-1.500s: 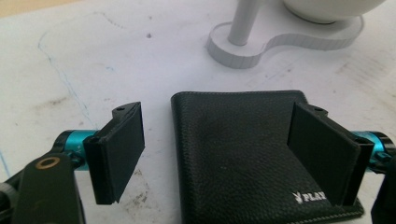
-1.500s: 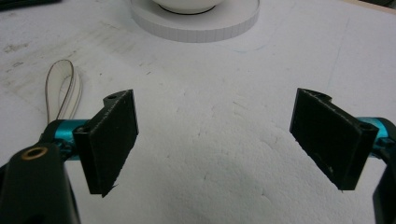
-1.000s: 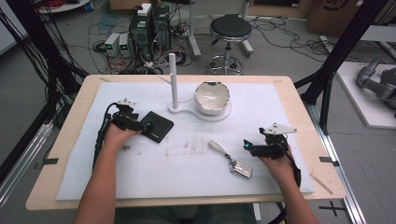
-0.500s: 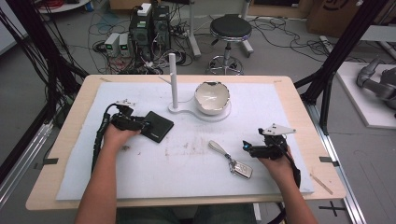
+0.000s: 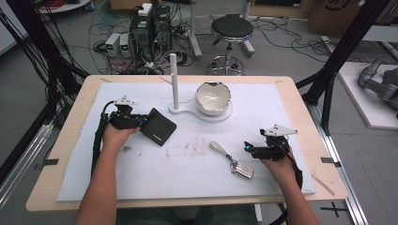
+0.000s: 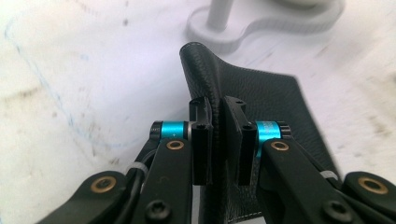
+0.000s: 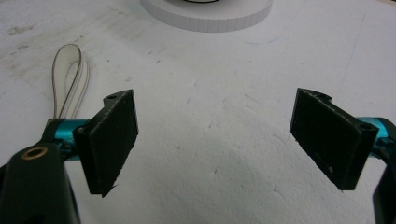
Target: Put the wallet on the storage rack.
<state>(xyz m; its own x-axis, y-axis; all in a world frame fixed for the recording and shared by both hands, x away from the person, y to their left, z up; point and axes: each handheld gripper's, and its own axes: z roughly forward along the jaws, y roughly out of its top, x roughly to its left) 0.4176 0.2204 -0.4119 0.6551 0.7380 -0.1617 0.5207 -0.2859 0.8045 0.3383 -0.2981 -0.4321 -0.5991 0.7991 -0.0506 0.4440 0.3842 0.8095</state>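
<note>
- Left gripper (image 5: 141,121) clamped tight on wallet (image 5: 159,127) edge, leather lifted off the mat (image 5: 281,108) there (rest lies flat, near the stand (image 5: 174,79)).
- Right gripper (image 5: 247,148) wide open, empty, just beside the key fob (image 5: 241,169).
- Likely step: opening or lifting wallet.
- Next: needs right to close in on fob or strap (image 7: 70,74).

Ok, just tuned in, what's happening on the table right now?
A person works two hand-held tongs. The left tongs are shut on the edge of a black leather wallet, lifting that edge off the white mat. The right tongs hang open over the mat, holding nothing, beside a silver car key on a beige strap. A white bowl sits behind.
</note>
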